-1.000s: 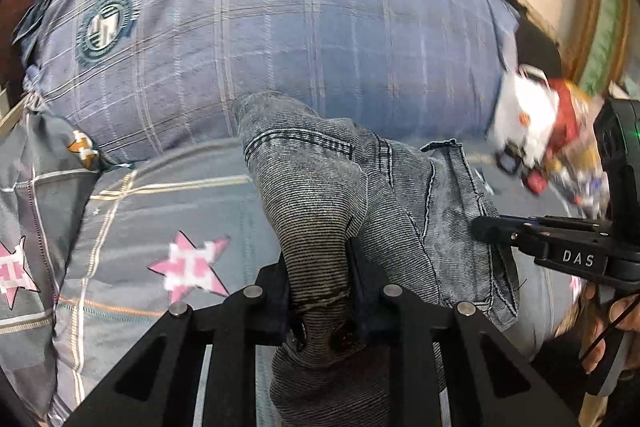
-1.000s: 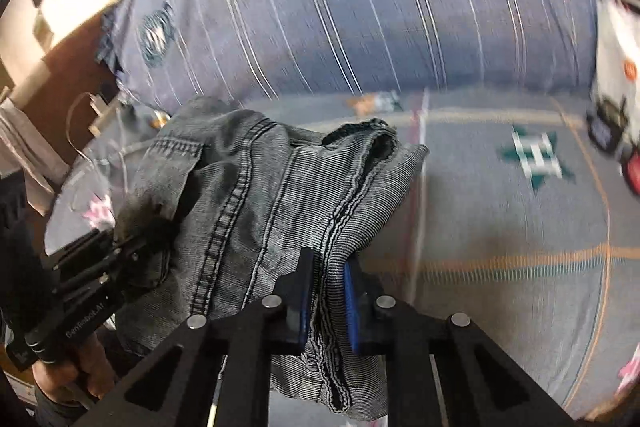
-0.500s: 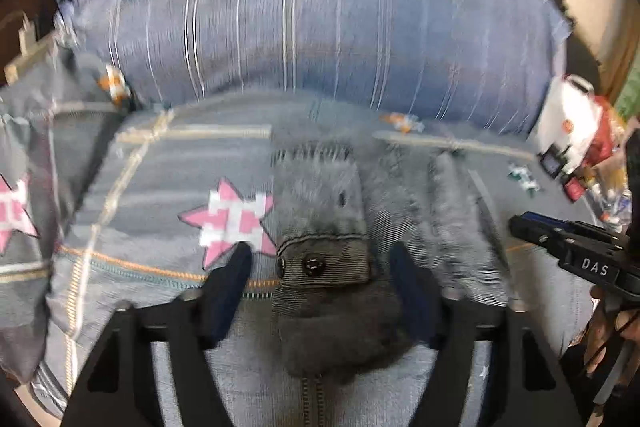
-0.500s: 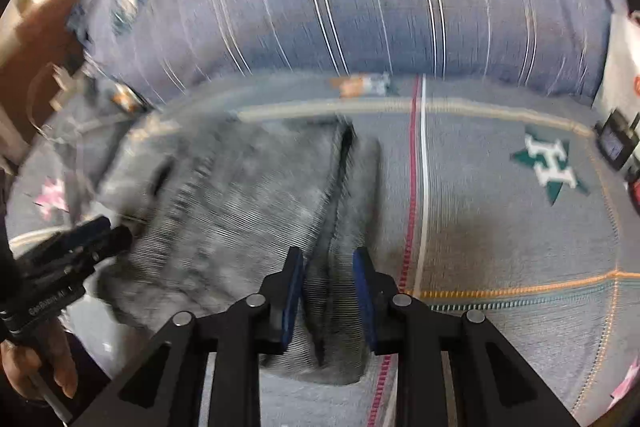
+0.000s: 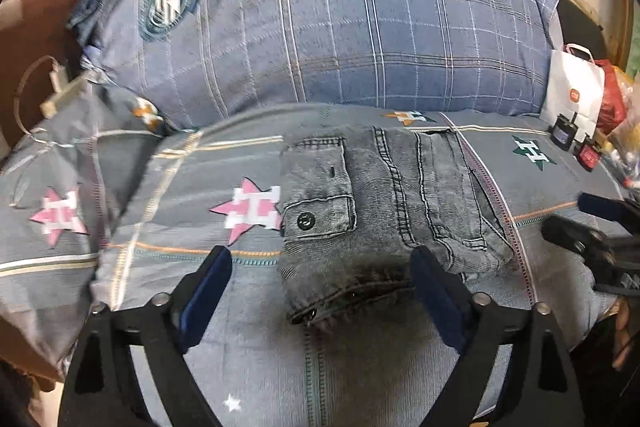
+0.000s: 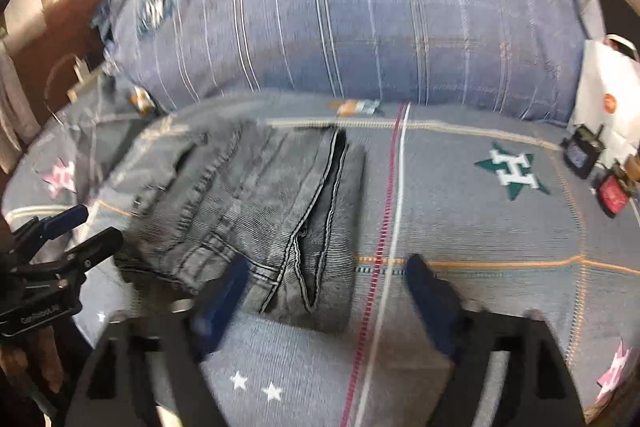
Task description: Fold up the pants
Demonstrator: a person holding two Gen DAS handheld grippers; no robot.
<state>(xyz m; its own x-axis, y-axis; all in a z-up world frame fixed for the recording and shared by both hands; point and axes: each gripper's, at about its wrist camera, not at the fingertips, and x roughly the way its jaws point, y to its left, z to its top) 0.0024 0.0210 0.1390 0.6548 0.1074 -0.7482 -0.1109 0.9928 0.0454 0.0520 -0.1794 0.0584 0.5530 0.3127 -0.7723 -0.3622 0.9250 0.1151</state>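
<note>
1. Grey denim pants (image 5: 384,203) lay in a compact folded bundle on the bedspread (image 5: 168,235), in front of the large blue plaid pillow (image 5: 340,15) and beside a pink star print.
2. Both claws were released — the left gripper (image 5: 320,291) stood with its jaws spread wide and nothing between them, hovering just short of the bundle's near edge.
3. The right gripper (image 6: 326,287) was likewise spread and empty; its left finger overlapped the bundle's near right corner in view, though contact could not be told through the blur.
4. The bundle lay straight ahead of the left gripper and ahead-left of the right one, so the left looked better centred on it.
5. Its long axis seemed to run across the bed, side to side — any smoothing or further fold would probably work along that line.
6. A white paper bag (image 5: 576,91) and small items stood well apart at the right.
</note>
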